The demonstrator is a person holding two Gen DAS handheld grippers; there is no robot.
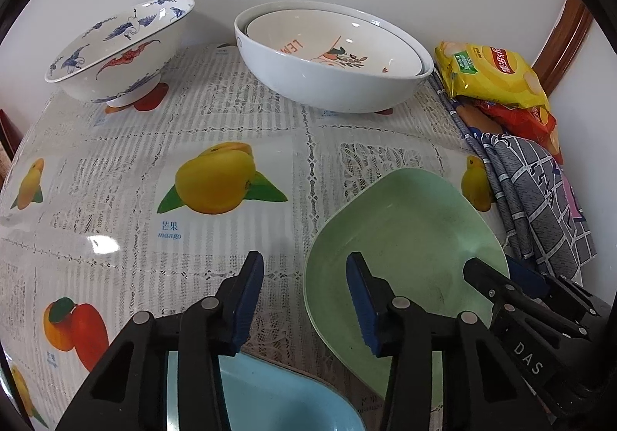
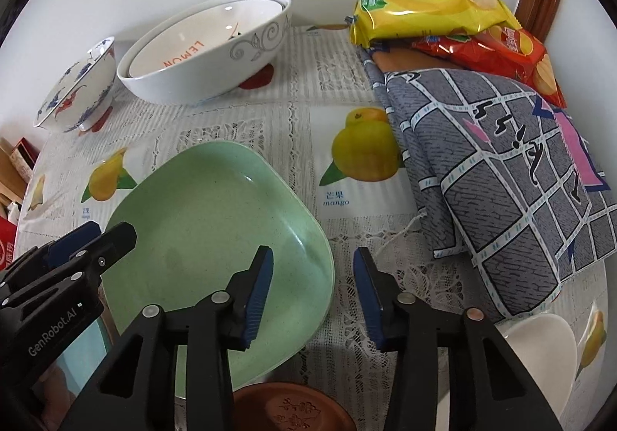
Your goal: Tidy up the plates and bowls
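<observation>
A pale green square plate lies on the fruit-print tablecloth; it also shows in the right wrist view. My left gripper is open, its right finger over the plate's left rim, its left finger over the cloth. My right gripper is open, straddling the plate's right rim. A large white bowl holding a "LEMON" plate stands at the back. A blue-and-red patterned bowl stands tilted at back left. A light blue plate lies below the left gripper.
Yellow and red chip bags and a grey checked cloth lie at the right. A brown dish and a white dish sit at the near edge. A wall is behind the table.
</observation>
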